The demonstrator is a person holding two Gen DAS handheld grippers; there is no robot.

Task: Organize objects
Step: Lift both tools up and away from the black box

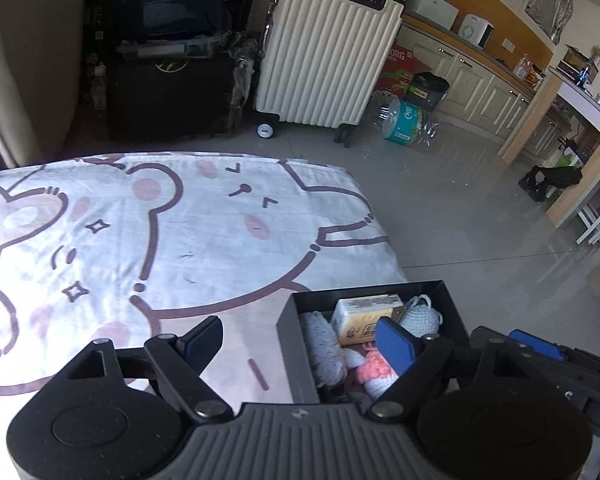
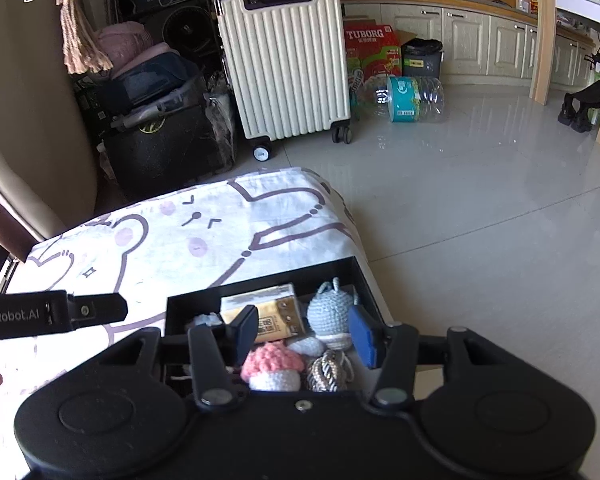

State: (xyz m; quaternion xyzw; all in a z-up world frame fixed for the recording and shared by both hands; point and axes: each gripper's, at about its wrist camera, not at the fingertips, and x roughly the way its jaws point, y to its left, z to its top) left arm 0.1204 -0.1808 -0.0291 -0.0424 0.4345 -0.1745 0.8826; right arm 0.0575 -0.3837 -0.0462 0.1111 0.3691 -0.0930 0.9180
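**Hovering Over the Black Box: Both Grippers Empty**

Landmark: the black box (image 2: 364, 276), which sits at the corner of the cartoon-print sheet (image 1: 148, 232) nearest the tiled floor (image 2: 480, 200).

Contents of the box:
- tissue pack (image 2: 276, 312), against the far wall
- blue crochet toy (image 2: 332, 312), right of the tissue pack
- pink-capped crochet mushroom (image 2: 272, 364), at the near side
- braided cord (image 2: 328, 372), beside the mushroom
- grey knitted piece (image 1: 324, 340), along the left wall

Gripper status:
- left gripper (image 1: 300, 344): jaws spread wide, nothing between them; it straddles the box's left wall, one finger above the sheet, the other above the contents.
- right gripper (image 2: 306, 336): jaws parted, gripping nothing; it hangs above the box interior, with the mushroom and blue toy visible between the fingers.

Surroundings beyond the box: a cream ribbed suitcase (image 2: 284, 64) stands across the floor, with a large water bottle (image 2: 412, 98) lying to its right and a Tuborg carton (image 2: 372, 48) behind that.
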